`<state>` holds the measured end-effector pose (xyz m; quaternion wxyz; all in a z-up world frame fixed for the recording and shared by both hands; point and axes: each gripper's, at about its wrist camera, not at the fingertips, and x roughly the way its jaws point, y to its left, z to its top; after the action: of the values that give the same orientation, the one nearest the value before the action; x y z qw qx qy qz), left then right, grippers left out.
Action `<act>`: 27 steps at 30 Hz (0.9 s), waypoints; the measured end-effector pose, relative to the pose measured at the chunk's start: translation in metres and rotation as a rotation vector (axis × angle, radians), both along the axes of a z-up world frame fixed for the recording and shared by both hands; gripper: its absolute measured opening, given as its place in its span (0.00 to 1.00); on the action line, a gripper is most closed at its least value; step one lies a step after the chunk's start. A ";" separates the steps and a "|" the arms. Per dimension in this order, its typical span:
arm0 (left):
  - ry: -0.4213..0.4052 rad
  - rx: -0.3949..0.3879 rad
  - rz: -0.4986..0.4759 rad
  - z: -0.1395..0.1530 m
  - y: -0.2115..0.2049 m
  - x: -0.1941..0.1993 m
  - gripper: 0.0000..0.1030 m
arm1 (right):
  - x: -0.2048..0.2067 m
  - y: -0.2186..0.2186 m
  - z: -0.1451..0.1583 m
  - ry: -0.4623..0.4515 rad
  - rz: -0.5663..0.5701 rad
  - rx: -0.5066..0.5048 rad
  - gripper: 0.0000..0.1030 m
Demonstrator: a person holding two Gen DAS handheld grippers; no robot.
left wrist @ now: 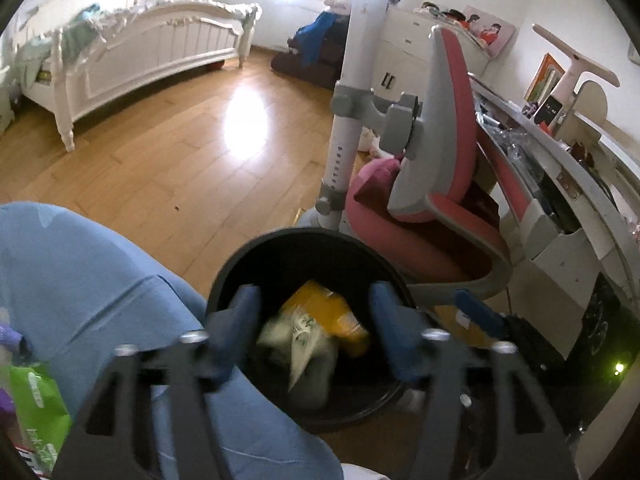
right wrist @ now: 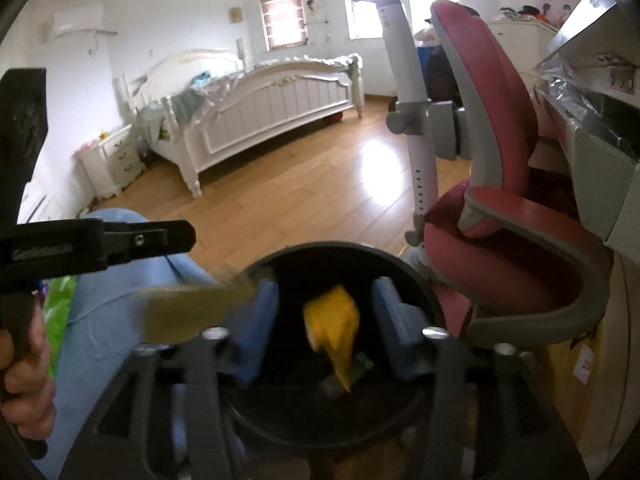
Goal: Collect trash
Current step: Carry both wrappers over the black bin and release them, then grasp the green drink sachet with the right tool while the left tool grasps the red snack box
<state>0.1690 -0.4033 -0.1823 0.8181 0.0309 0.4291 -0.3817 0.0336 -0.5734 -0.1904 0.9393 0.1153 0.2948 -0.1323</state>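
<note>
A round black trash bin stands on the wooden floor. Inside it lie a yellow wrapper and a blurred white-green packet. My left gripper is open above the bin, nothing between its blue fingers. In the right wrist view the same bin shows, with a blurred yellow wrapper between the fingers, touching neither. My right gripper is open over the bin. A blurred tan piece hangs at the bin's left rim.
A pink and grey chair stands just right of the bin, beside a cluttered desk. A leg in blue trousers is at the left. A green bag lies lower left. A white bed stands across the floor.
</note>
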 end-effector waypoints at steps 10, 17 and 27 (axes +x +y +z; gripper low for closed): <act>-0.023 -0.057 0.070 0.039 0.064 -0.014 0.72 | -0.005 0.037 0.027 -0.041 0.090 -0.006 0.60; -0.093 -0.081 0.251 0.068 0.178 -0.023 0.72 | 0.015 0.107 0.049 -0.046 0.281 0.030 0.66; -0.186 0.172 0.357 0.044 0.330 -0.015 0.72 | 0.065 0.215 0.024 0.220 0.538 0.173 0.68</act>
<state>0.1541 -0.0731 -0.1384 0.9031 0.0593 0.3815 -0.1879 0.0987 -0.3582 -0.1661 0.8898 0.0976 0.4248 0.1351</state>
